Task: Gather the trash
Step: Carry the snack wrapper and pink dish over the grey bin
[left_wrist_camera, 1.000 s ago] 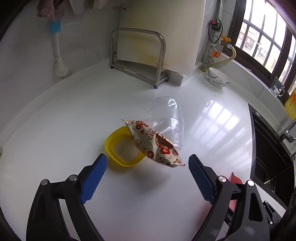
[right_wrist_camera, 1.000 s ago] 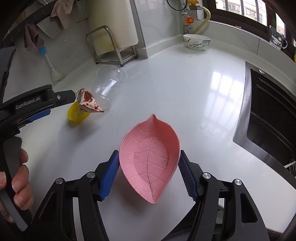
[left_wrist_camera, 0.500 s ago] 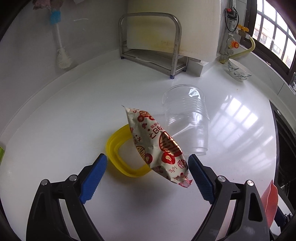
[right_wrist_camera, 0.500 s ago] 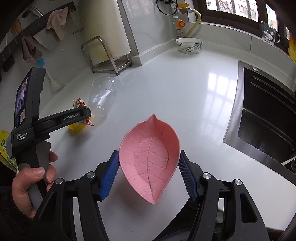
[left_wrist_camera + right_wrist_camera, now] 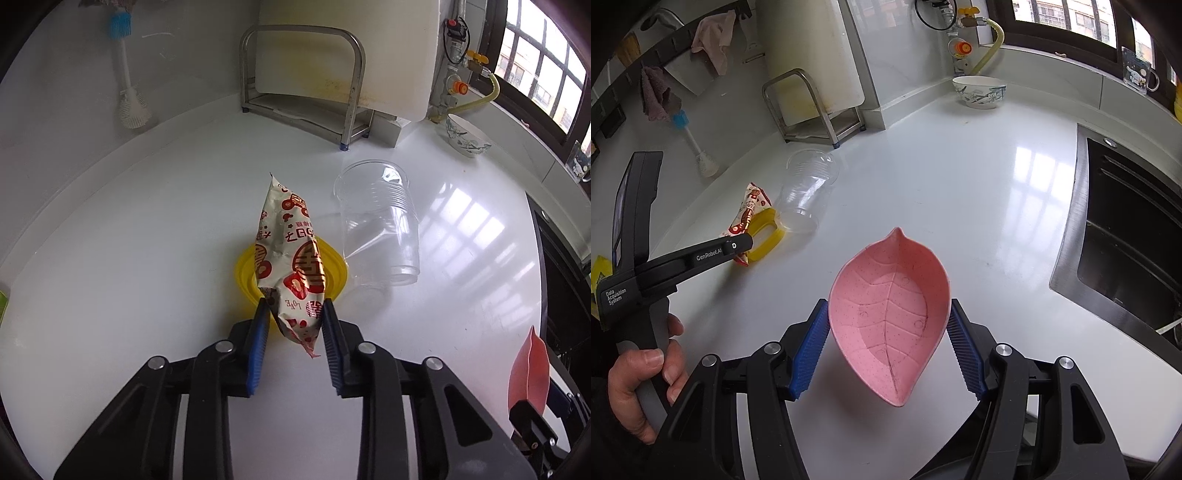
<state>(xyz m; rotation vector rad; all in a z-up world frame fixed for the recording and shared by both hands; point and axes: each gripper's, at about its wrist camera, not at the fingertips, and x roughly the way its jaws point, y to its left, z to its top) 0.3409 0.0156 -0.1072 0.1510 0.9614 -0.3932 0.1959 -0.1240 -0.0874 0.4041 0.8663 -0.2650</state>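
Pinching in on a red-and-cream snack wrapper (image 5: 290, 266), the left tongs (image 5: 291, 325) have just been closing, and their blue pads now press the wrapper's lower end from both sides. The wrapper stands tilted over a yellow plastic ring (image 5: 336, 275), hiding most of the ring's middle; only the ring's outer curve shows on either side. Just right of it a clear plastic cup (image 5: 380, 221) lies on its side on the white surface (image 5: 129, 240), mouth toward the back wall, close to the ring; whether they touch is hard to tell through the clear plastic.

The right tongs (image 5: 888, 341) stand wide, with both pads against the sides of a pink leaf-shaped dish (image 5: 890, 314). In the left wrist view only a cut-off sliver of that dish shows at the right edge. A hand (image 5: 639, 384) grips the left tool's handle at the lower left of the right wrist view, and the left tool's arm covers the wrapper's lower end there.

Behind the trash, a steel rack (image 5: 299, 77) with a cutting board, a bottle brush (image 5: 127, 92) on the wall and a patterned bowl (image 5: 979, 90) sit well apart from it. The surface between the dish and the cup lies open; its right edge drops into a dark sink (image 5: 1130, 236), partly cut off by the frame.
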